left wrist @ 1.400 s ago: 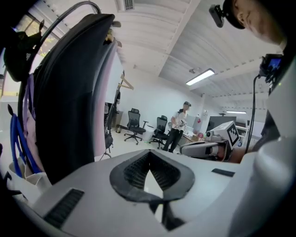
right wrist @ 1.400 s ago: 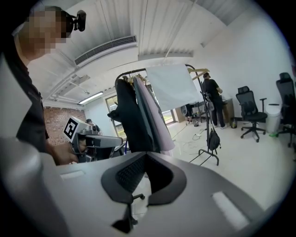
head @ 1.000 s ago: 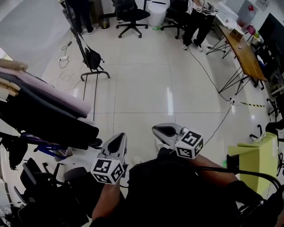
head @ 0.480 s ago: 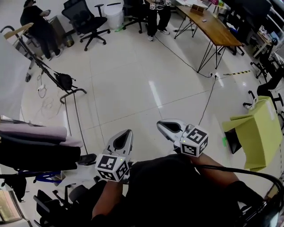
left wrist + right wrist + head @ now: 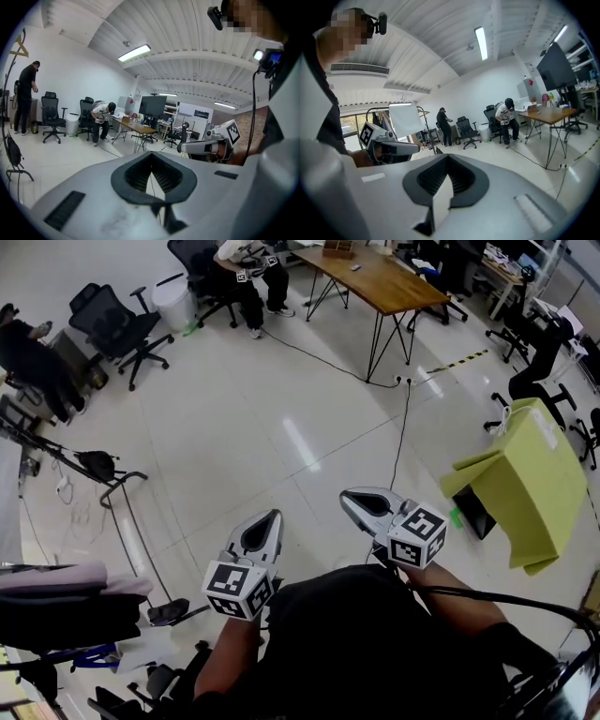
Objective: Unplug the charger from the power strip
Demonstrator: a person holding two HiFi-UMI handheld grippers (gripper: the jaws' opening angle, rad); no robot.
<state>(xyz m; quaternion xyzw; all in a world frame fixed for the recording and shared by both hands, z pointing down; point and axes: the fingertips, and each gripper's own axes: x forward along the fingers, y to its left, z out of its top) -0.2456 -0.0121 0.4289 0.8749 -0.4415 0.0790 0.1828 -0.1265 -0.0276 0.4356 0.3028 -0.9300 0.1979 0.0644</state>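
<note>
White tiled floor [image 5: 281, 427] carries office chairs [image 5: 117, 324], wooden table [image 5: 375, 277], cable [image 5: 403, 427].

Left gripper [image 5: 270, 518] and right gripper [image 5: 351, 496]: smooth grey shells tapering toward the tip, with black ribbed linings [image 5: 165, 177] inside. Behind each shell sits a white marker cube [image 5: 231, 589] with black square patterns. A black cable [image 5: 497, 598] trails behind the right gripper. Clothing: black top [image 5: 347, 643].

- A glossy white tiled floor [image 5: 281, 399] is reflecting the ceiling lights.
- A long wooden table [image 5: 375, 277] is standing on thin black legs at the far side.
- A seated person [image 5: 246, 268] is bending forward beside it.
- Black office chairs [image 5: 111, 320] are standing about.
- A black cable [image 5: 403, 423] is trailing across the tiles.
- A yellow-green cover [image 5: 530, 488] is draping something at the right.
- A tube lamp [image 5: 134, 52] is glowing on the ribbed white ceiling [image 5: 197, 51].
</note>
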